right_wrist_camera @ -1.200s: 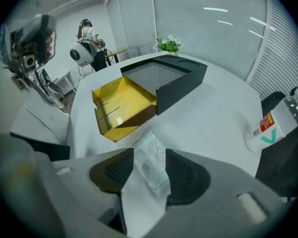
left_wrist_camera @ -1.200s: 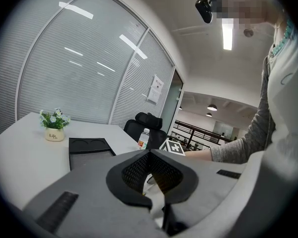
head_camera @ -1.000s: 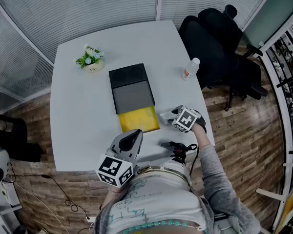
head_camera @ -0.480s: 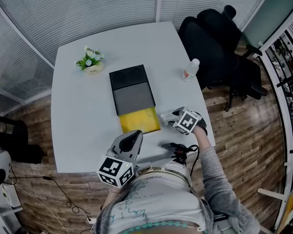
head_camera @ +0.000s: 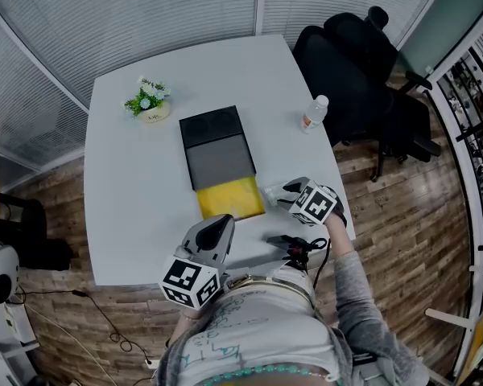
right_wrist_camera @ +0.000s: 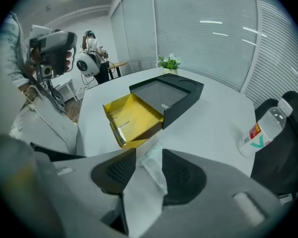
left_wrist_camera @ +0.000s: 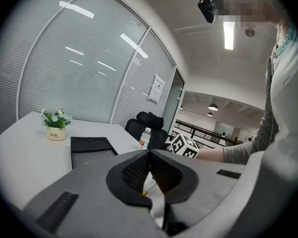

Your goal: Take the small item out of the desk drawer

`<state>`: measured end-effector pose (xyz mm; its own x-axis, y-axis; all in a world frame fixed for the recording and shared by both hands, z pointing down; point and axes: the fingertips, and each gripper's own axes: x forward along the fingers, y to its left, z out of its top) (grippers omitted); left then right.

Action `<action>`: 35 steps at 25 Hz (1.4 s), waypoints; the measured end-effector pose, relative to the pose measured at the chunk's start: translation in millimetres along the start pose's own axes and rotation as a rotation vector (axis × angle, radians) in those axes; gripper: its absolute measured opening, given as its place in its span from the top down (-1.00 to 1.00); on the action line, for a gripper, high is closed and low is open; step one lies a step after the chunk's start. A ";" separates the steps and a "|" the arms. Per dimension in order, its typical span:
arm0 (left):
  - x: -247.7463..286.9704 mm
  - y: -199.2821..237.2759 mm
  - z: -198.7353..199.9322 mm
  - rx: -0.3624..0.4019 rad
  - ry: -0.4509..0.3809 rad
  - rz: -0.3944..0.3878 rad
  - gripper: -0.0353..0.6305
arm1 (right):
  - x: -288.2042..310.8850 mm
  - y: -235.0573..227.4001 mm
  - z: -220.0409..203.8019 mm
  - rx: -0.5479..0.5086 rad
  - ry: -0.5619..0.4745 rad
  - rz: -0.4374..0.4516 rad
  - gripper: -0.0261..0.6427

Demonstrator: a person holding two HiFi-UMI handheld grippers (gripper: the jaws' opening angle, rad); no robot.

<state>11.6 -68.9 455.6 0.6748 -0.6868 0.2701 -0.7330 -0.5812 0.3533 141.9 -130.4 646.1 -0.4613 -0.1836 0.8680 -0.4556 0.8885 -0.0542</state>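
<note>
On the white table, a black desk box (head_camera: pixel 217 145) has its yellow drawer (head_camera: pixel 230 197) pulled out toward me; the drawer (right_wrist_camera: pixel 131 118) looks empty inside. A small clear packet (head_camera: pixel 270 191) lies on the table just right of the drawer. My right gripper (head_camera: pixel 283 190) points at it. In the right gripper view the packet (right_wrist_camera: pixel 151 165) sits in the gap between the jaws, which are closing; the pads do not visibly press on it. My left gripper (head_camera: pixel 216 230) hovers near the table's front edge, pads together, holding nothing.
A water bottle (head_camera: pixel 314 113) stands at the right edge of the table and a small potted plant (head_camera: pixel 149 99) at the back left. A black office chair (head_camera: pixel 354 71) is beyond the right side. A small black object (head_camera: pixel 286 244) lies at the front edge.
My right gripper has drawn back a little to the right and toward me. The packet stays on the table beside the drawer. The left gripper has not moved.
</note>
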 end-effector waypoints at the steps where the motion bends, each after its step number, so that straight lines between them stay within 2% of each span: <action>1: -0.1 0.9 0.5 -0.001 -0.001 0.001 0.90 | -3.4 2.2 3.1 0.003 -0.013 0.002 0.44; 7: 1.2 4.2 1.4 -0.007 0.001 0.008 0.90 | -25.0 10.2 23.1 0.003 -0.102 -0.023 0.91; 20: 3.8 13.2 -2.3 0.022 0.032 0.029 0.90 | -45.2 30.3 47.8 -0.013 -0.252 -0.075 0.91; 26: 7.0 17.1 -3.5 0.016 0.040 0.034 0.90 | -60.9 39.9 66.9 -0.012 -0.408 -0.068 0.91; 35: 8.9 17.1 -1.6 0.019 0.040 0.025 0.90 | -94.9 57.4 108.5 -0.104 -0.656 -0.040 0.91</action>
<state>5.2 -84.3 465.5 0.6585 -0.6839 0.3141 -0.7512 -0.5723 0.3290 77.0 -107.6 507.0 -0.8281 -0.4064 0.3860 -0.4218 0.9054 0.0484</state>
